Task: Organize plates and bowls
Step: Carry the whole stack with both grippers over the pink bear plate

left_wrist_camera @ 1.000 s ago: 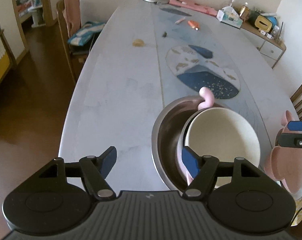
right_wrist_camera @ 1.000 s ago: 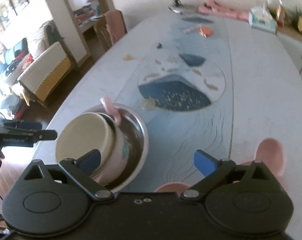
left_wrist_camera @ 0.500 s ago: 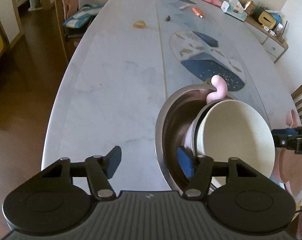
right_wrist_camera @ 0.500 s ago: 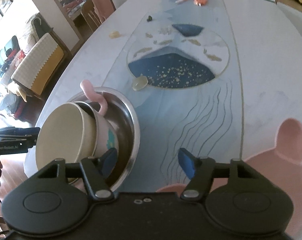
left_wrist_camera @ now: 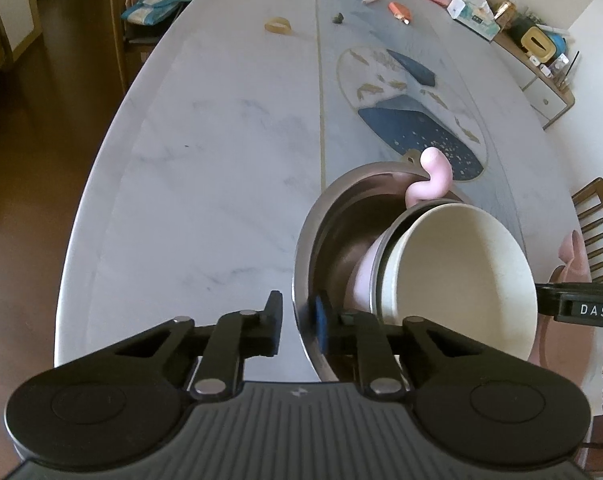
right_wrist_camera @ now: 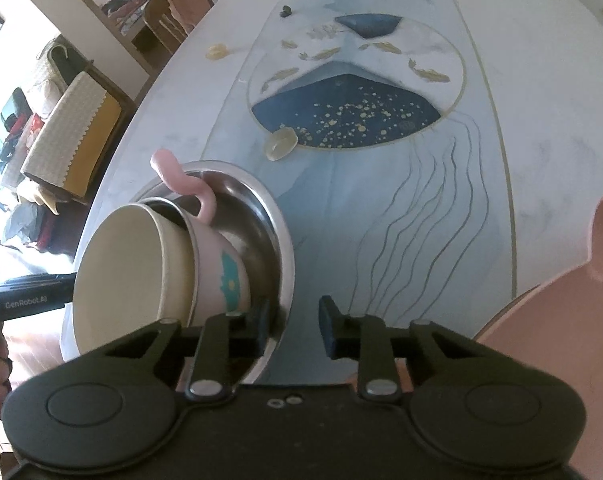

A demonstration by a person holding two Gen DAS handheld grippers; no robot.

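Closest in, both grippers have just been closing on the rim of the steel bowl (left_wrist_camera: 329, 216). The left gripper (left_wrist_camera: 297, 324) has its pads nearly together with the near-left edge of the rim pinched between them. The right gripper (right_wrist_camera: 293, 320) straddles the rim on the opposite side, one finger inside the bowl and one outside; its jaws have come in a lot, but I honestly can't tell if the pads are pressing on the metal.

Inside the steel bowl sits a pink cup (right_wrist_camera: 221, 264) with a curly handle and a teal patch, tipped on its side, and a cream bowl (left_wrist_camera: 457, 276) nested in it, mouth facing the near edge. Just right of the steel bowl is a pink eared plate (right_wrist_camera: 561, 320), lying separately on the table (left_wrist_camera: 205, 168).

So my read: the bowls are partly gathered, the pink plate isn't stacked with anything, and the pile looks about to be lifted. Plenty left.

Writing: "DAS" on the right gripper's body in the left view, "GenRobot.AI" on the left gripper's body in the right view. Farther past the steel bowl, a tissue box (left_wrist_camera: 475, 16); its print is too small to read.
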